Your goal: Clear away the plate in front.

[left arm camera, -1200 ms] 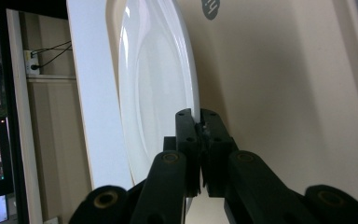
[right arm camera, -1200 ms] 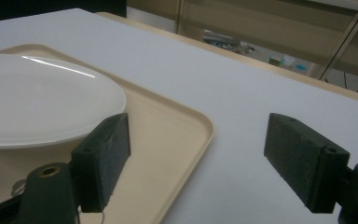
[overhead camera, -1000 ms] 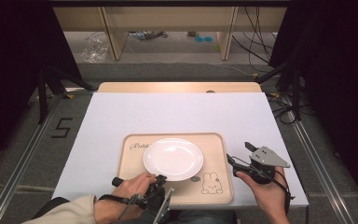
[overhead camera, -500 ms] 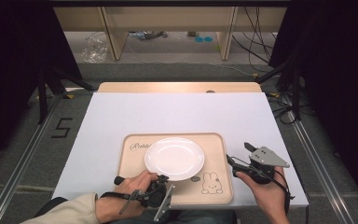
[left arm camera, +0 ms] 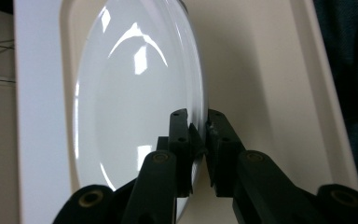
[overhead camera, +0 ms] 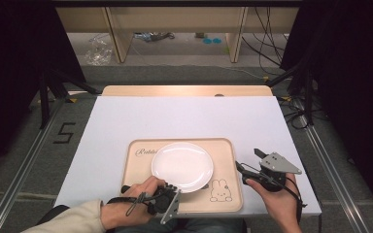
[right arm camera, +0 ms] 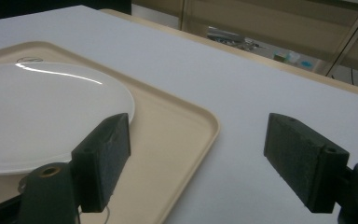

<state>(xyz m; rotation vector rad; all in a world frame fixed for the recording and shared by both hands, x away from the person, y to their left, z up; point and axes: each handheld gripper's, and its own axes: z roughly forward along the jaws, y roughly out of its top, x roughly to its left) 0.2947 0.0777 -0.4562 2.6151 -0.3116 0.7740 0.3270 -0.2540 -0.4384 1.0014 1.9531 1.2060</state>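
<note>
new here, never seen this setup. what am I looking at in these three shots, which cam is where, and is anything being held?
No robot arm here: a person holds a hand-operated two-jaw gripper in each hand. The high view is a fixed camera above the table, looking forward and down, so the forearms enter from the bottom. The other two cameras ride on the grippers and look along their black jaws.

On the white table lies a beige tray with a rabbit drawing, and a white plate sits on it.

The left gripper has its jaws closed on the plate's near rim, one jaw on each face of it. The right gripper hangs over the table just right of the tray, jaws wide apart, holding nothing.
</note>
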